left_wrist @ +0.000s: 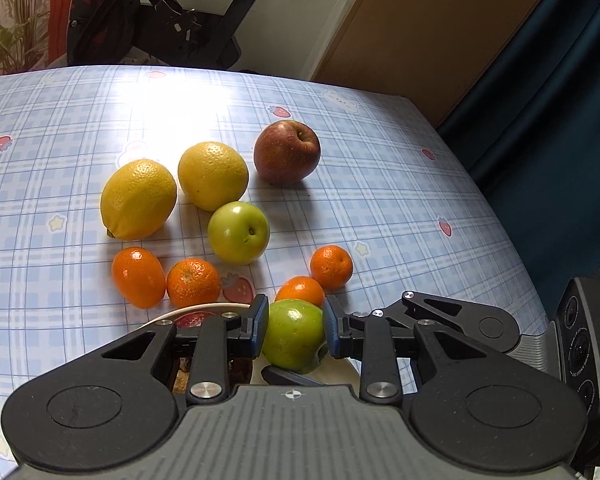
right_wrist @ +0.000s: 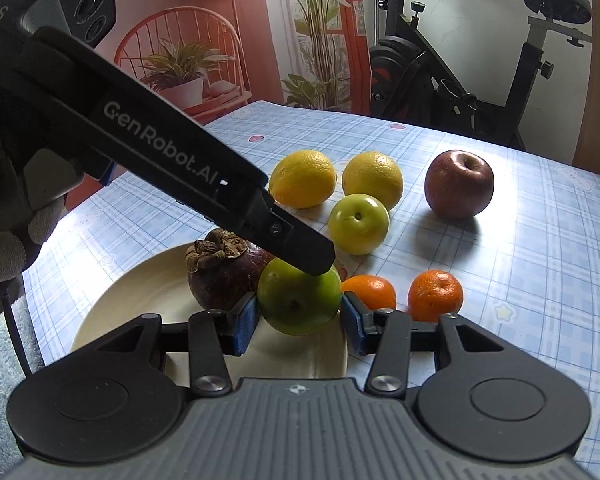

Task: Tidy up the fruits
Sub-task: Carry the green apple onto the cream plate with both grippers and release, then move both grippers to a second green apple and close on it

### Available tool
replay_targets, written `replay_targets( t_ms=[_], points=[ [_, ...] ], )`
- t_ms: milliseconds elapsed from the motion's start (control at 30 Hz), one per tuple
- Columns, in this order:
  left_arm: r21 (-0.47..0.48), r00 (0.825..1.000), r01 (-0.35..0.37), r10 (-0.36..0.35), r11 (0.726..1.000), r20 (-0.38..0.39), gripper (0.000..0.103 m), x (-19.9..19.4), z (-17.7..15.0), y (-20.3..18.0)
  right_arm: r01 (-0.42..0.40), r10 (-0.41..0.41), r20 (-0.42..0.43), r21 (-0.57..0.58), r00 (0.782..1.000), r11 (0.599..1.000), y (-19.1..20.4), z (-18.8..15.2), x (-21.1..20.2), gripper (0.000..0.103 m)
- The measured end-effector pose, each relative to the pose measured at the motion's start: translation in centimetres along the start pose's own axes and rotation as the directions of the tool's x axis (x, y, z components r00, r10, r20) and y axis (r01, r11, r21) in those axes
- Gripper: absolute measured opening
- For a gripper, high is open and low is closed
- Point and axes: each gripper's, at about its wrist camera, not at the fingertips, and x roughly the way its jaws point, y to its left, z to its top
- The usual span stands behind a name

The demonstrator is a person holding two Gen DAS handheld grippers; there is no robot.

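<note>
At the far left of the right wrist view we see a gloved hand that carries the left gripper. Its black fingers reach down in a slant over the cream plate, which lies on the checked tablecloth. On the plate rests a dark mangosteen. Just right of it is the green apple, over the right part of the plate.

In the left wrist view, the left gripper's blue pads press on both sides of this apple, so its jaws stand narrow and hold it. The right gripper has the same apple between its pads; they seem to touch it on both sides, though the right-hand contact is hard to judge.

Right of the apple two mandarins lie on the cloth. Farther back are two lemons, another green apple and, rightmost, a red apple.
</note>
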Motion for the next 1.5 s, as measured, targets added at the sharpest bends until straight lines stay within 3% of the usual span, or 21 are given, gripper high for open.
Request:
replay_targets(
  t_ms=[533, 1100, 1500],
  points=[
    [-0.021, 0.999, -0.022, 0.023, 1.000, 0.031, 0.031, -0.7, 0.0, 0.4, 0.033, -0.033, 0.008, -0.053, 0.999, 0.998, 1.1, -0.4, 0.1, 0.050],
    [-0.032, 0.993, -0.053, 0.056, 0.998, 0.107, 0.031, -3.8, 1.9, 1.4, 0.088, -0.085, 0.050, -0.064, 0.995, 0.994, -0.3, 1.8, -1.0, 0.050],
    [-0.058, 0.988, -0.103, 0.109, 0.993, 0.107, 0.031, -1.9, 4.0, 2.3, 0.087, -0.084, 0.059, -0.049, 0.995, 0.995, -2.3, 3.2, 0.7, 0.050]
  ],
)
